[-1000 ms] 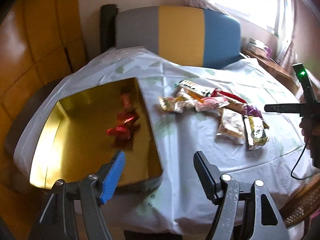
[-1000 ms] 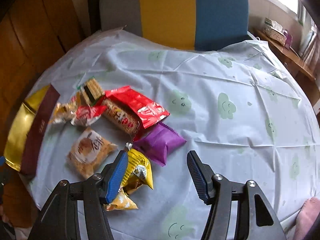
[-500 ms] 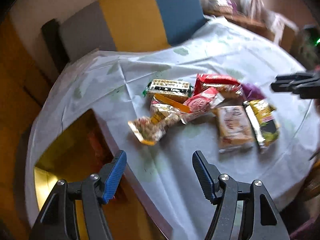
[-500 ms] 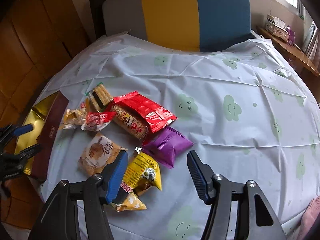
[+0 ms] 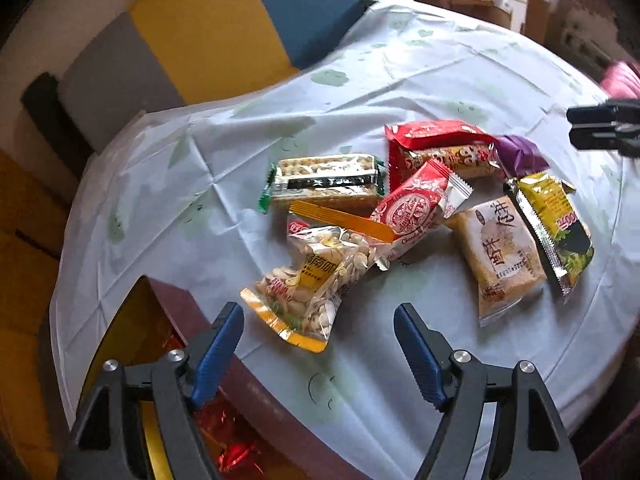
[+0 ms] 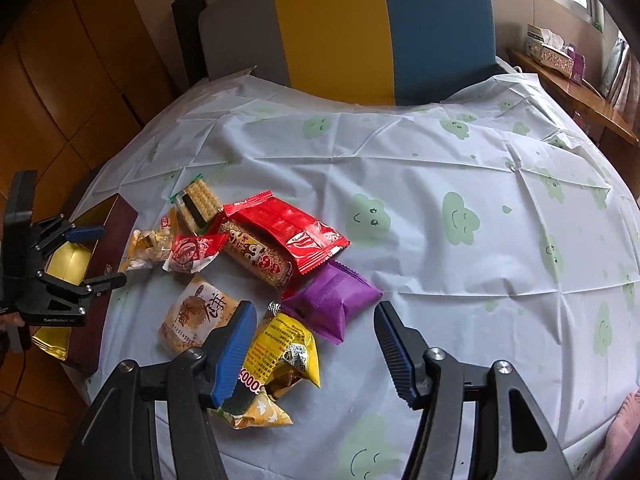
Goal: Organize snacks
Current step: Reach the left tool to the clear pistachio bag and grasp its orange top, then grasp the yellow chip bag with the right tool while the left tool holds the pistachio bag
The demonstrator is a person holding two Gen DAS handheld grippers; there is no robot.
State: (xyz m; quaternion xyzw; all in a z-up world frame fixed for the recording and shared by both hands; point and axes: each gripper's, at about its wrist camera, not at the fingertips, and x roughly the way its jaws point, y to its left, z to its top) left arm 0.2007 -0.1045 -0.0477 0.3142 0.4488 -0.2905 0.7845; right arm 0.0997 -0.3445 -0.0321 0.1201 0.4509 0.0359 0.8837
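so the step in hand looks like grabbing the next snack off the pile and dropping it in the gold box [image 5: 120, 340], which sits at the left edge of the table with a red-wrapped candy [image 5: 236, 450] already inside. Going left to right: the left gripper [image 5: 318, 344] hangs over the box's near corner, jaws opening and nothing between them yet, and the bag of seeds [image 5: 316, 276] lies just ahead of its tips, closest snack to it by far. I'd come down on the bag's crimped bottom end, since the middle is puffy and slippery and would probably squirt out. Keep the pinch low so it doesn't drag the red chocolate packet [image 5: 412, 208] that touches it. Further right are the cracker pack [image 5: 326, 178], the tan pastry packet [image 5: 500, 252] and the purple packet [image 6: 330, 300]. The right gripper [image 6: 314, 354] sits spread and empty over the yellow bag [image 6: 280, 352], its blue pad right over the bag's left side, not pinching it, so it could take that one next
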